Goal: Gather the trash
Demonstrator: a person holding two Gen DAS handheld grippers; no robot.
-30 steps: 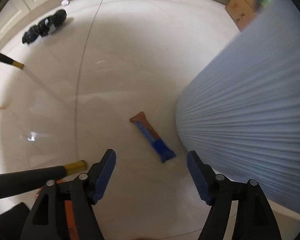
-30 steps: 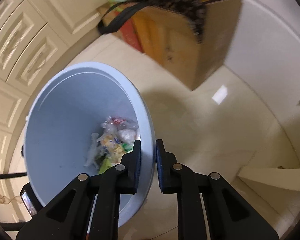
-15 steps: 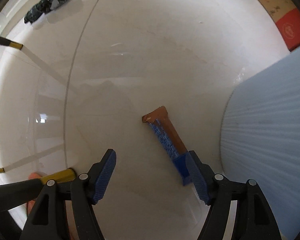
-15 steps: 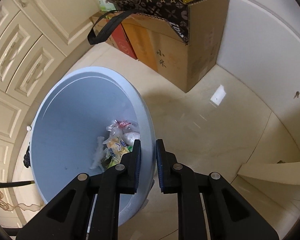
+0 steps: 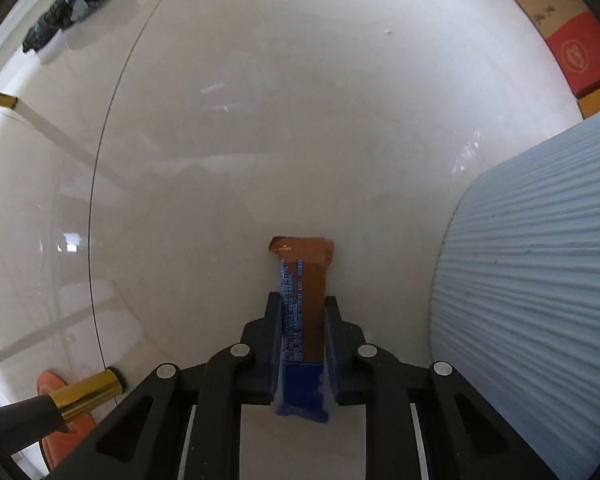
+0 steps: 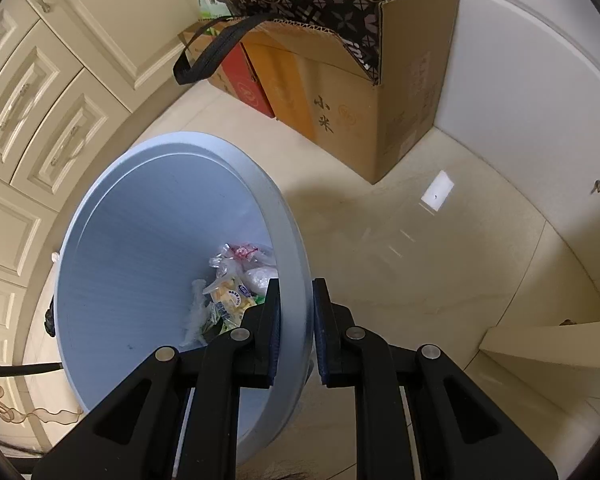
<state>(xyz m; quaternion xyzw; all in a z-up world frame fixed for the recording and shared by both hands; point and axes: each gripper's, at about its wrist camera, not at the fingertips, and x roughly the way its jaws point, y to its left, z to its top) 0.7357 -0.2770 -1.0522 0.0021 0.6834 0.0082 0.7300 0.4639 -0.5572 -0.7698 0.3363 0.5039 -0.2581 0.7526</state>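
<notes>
- Left hand-held gripper [image 5: 302, 312] points straight down at the floor [image 5: 300, 120]; jaws closing, w/ the snack wrapper [image 5: 302, 320] between the blue pads, both pads right at its edges.
- Wrapper: orange-brown at the far end, blue at the near end, lying flat on the pale tile, far end sticking out past the fingertips.
- Just right of it stands the ribbed light-blue trash bin [image 5: 540, 300] (its wall close to the right finger, not touching as far as I can tell).
- Nearby on the left: a black leg w/ gold-coloured tip [image 5: 88, 394] resting on the floor, an orange item [image 5: 54, 384] beside it; more gold tips at the left edge.
- Far top left: a dark bundle [image 5: 72, 4], too blurred to identify. Top right: red and tan boxes [image 5: 572, 36].
- Right hand-held gripper [image 6: 294, 312]: pads drawn in to a narrow gap over the bin's rim [image 6: 296, 240]; can't tell if they press on it.
- Bin holds plastic bags and packets [image 6: 236, 288] at the bottom.
- Beyond the bin: cardboard box [image 6: 380, 120] w/ a patterned bag [image 6: 320, 4] in it, against the wall; cream cabinet drawers [image 6: 32, 92] on the left.
</notes>
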